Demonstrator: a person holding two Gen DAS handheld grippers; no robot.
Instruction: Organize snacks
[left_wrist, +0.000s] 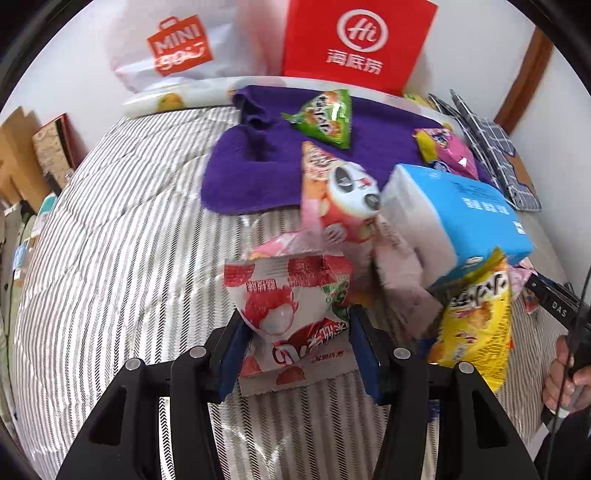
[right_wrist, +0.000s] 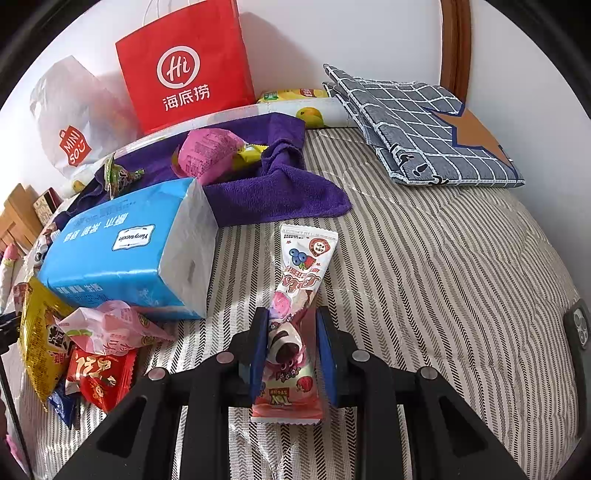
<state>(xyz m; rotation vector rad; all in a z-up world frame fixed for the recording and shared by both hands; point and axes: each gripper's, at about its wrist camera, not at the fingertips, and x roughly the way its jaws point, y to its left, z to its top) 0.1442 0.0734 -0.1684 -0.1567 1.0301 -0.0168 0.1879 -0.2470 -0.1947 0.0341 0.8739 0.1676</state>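
In the left wrist view my left gripper (left_wrist: 297, 319) has its blue pads against both sides of a white and red lychee snack packet (left_wrist: 288, 295), which bulges above them over the striped bed cover (left_wrist: 110, 258). In the right wrist view my right gripper (right_wrist: 292, 321) is shut on a long pink cone-shaped snack packet (right_wrist: 306, 254) that points away from me, its tip lying on the striped bed cover (right_wrist: 424, 277). A heap of snacks sits beside both: a yellow chip bag (left_wrist: 476, 325), a red and white panda packet (left_wrist: 343, 199) and a red packet (right_wrist: 99, 376).
A blue tissue pack (right_wrist: 125, 251) lies on the heap. Behind it a purple towel (right_wrist: 280, 192) carries a green packet (left_wrist: 328, 114) and a pink packet (right_wrist: 210, 151). A red paper bag (right_wrist: 184, 66) and a white bag (right_wrist: 74, 118) stand against the wall. Checked cloth (right_wrist: 417, 125) lies far right.
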